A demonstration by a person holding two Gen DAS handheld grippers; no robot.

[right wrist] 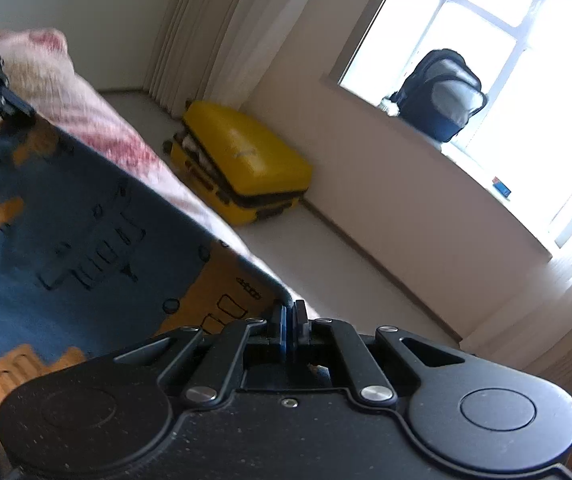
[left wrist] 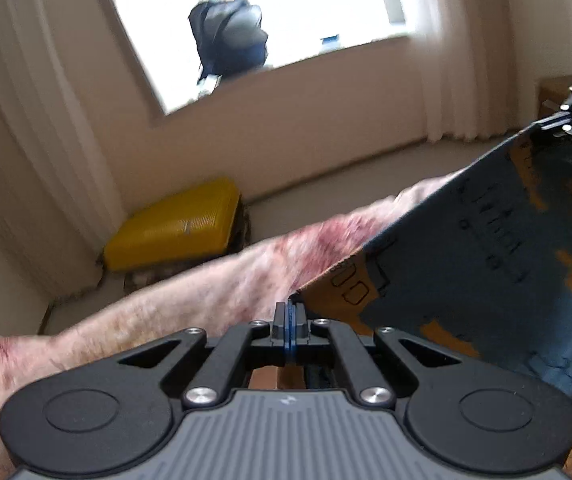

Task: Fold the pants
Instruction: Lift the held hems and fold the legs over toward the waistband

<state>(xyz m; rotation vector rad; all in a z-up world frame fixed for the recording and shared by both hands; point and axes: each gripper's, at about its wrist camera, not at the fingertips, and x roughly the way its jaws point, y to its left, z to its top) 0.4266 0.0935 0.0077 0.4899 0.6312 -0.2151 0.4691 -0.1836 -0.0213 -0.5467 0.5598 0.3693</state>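
The pants [left wrist: 466, 248] are blue with orange patches and dark drawn outlines. They hang stretched in the air between my two grippers, over a pink and white blanket. My left gripper [left wrist: 290, 314] is shut on one corner of the pants' edge. My right gripper [right wrist: 289, 312] is shut on the other corner, and the pants [right wrist: 65, 216] spread out to its left. The right gripper also shows at the right edge of the left wrist view [left wrist: 566, 122], and the left gripper at the left edge of the right wrist view [right wrist: 17, 106].
A pink and white fluffy blanket [left wrist: 189, 304] covers the surface under the pants. A yellow suitcase [right wrist: 241, 160] lies open on the floor by the curtain. A dark backpack [right wrist: 442, 96] sits on the window sill. Pale carpet [right wrist: 326, 264] runs along the wall.
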